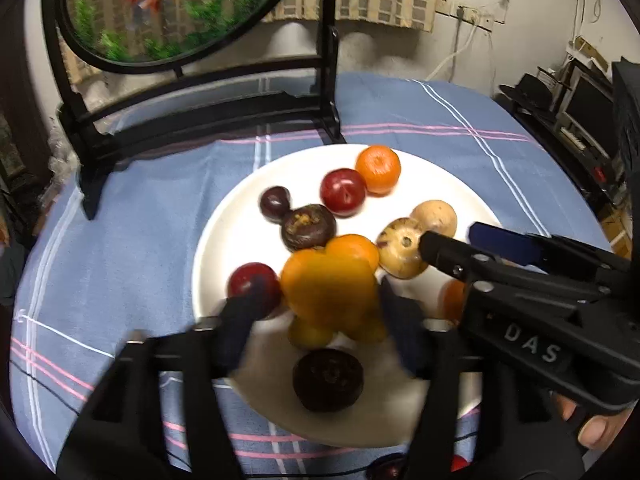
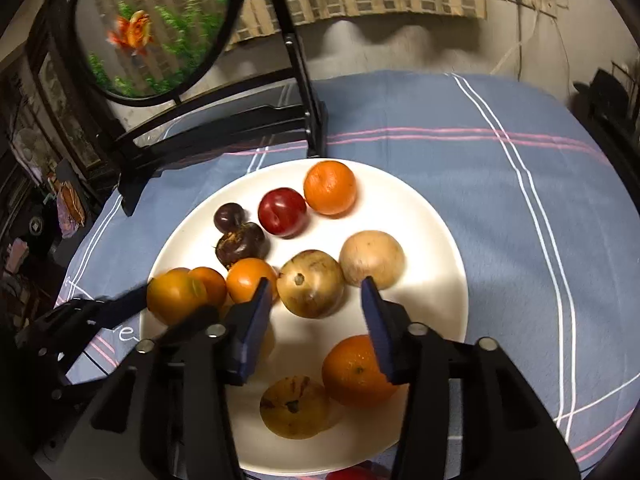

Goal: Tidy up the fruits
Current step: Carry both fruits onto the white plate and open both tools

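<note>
Both jaws spread, nothing pinched: your left gripper [image 1: 316, 316] straddles the blurred orange fruit [image 1: 330, 284] on the white plate [image 1: 224, 240], right gripper [image 2: 316, 320] hangs over the brown fruit [image 2: 310, 284], so centre each before squeezing.

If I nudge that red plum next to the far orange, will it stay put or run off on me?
The red plum looks round and glossy, so it will probably roll on the smooth white plate and may slip between pads. The orange sits close beside it and could stop it on that side. It looks firm, though too hard a squeeze may bruise it.
</note>
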